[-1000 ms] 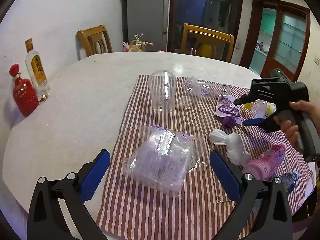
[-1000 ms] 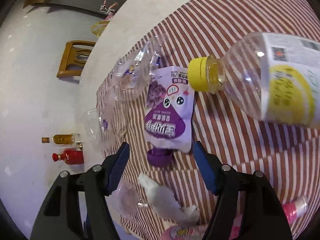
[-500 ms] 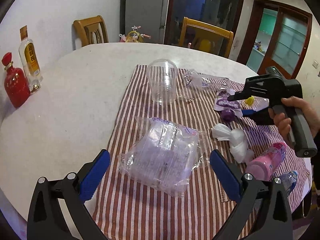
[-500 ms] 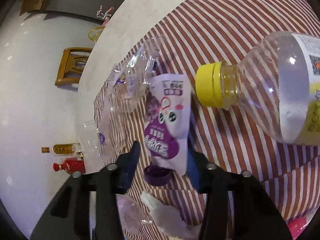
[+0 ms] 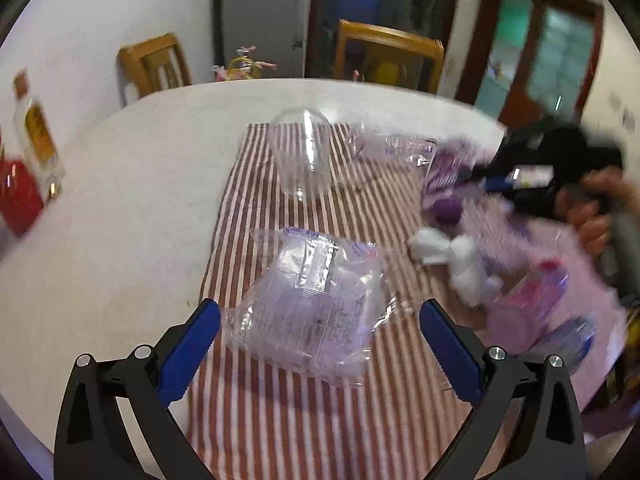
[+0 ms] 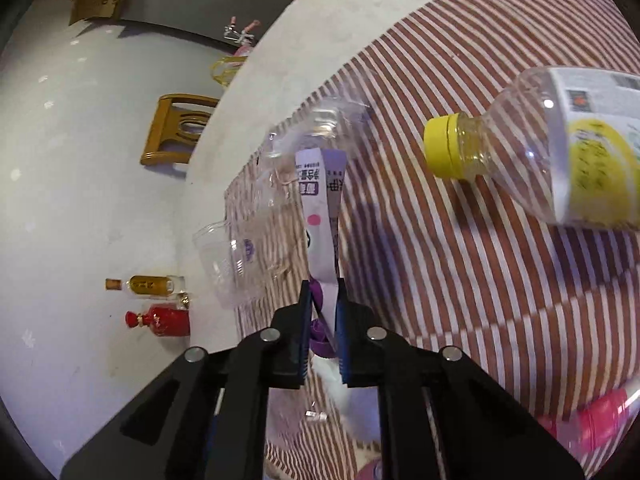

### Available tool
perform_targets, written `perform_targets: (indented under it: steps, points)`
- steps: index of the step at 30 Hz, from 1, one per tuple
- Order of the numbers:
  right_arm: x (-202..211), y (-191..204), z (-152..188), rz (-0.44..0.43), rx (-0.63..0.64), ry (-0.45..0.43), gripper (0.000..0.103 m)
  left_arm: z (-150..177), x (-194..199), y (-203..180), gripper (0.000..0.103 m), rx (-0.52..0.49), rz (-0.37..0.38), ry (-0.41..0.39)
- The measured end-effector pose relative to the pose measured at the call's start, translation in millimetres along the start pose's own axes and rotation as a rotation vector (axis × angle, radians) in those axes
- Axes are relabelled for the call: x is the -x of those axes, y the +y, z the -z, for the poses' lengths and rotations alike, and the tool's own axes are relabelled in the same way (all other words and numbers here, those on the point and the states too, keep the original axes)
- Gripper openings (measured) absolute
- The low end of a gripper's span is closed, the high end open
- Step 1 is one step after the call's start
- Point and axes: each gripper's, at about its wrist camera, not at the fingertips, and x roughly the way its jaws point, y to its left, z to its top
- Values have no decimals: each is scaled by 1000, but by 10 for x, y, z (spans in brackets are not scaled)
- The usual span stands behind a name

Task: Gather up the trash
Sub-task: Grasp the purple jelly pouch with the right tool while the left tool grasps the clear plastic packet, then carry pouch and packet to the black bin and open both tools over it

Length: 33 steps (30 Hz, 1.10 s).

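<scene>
My right gripper (image 6: 323, 300) is shut on a purple and white drink pouch (image 6: 322, 196), pinching it near its purple cap (image 6: 320, 342) so that it folds and lifts off the striped cloth (image 6: 460, 272). In the left wrist view that gripper (image 5: 486, 182), held by a hand (image 5: 592, 216), is blurred at the right with the pouch (image 5: 444, 176). My left gripper (image 5: 320, 336) stands open over a crumpled clear plastic bag (image 5: 316, 300). A clear bottle with a yellow cap (image 6: 560, 152) lies to the right.
An upturned clear cup (image 5: 306, 152), a clear wrapper (image 5: 392, 146), white tissue (image 5: 460, 256) and a pink bottle (image 5: 532, 304) lie on the cloth. A red bottle (image 5: 16, 192) and a gold-labelled bottle (image 5: 36, 136) stand at the round table's left edge. Wooden chairs (image 5: 388, 56) stand behind.
The right gripper's jaws closed from wide apart onto the purple pouch and raised it, folding it upright. The left gripper stayed open and tipped slightly toward the plastic bag.
</scene>
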Motion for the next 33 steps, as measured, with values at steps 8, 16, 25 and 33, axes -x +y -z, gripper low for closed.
perform_targets:
  steps: [8,16,25,33]
  points:
    - [302,73,121,-70,14,-14,12,-76,-505,-168,97,-191,-113,136]
    - [485,138,142,-103,38,-47,12,-122,-447,-88,65,-115,41,101]
    - [536,179,246,-125,68,-37,12,-219,107,66,64,12,19,-19]
    - [1043,166,404,-170,109,-118,12,-360,570,-329,64,-56,71,-107]
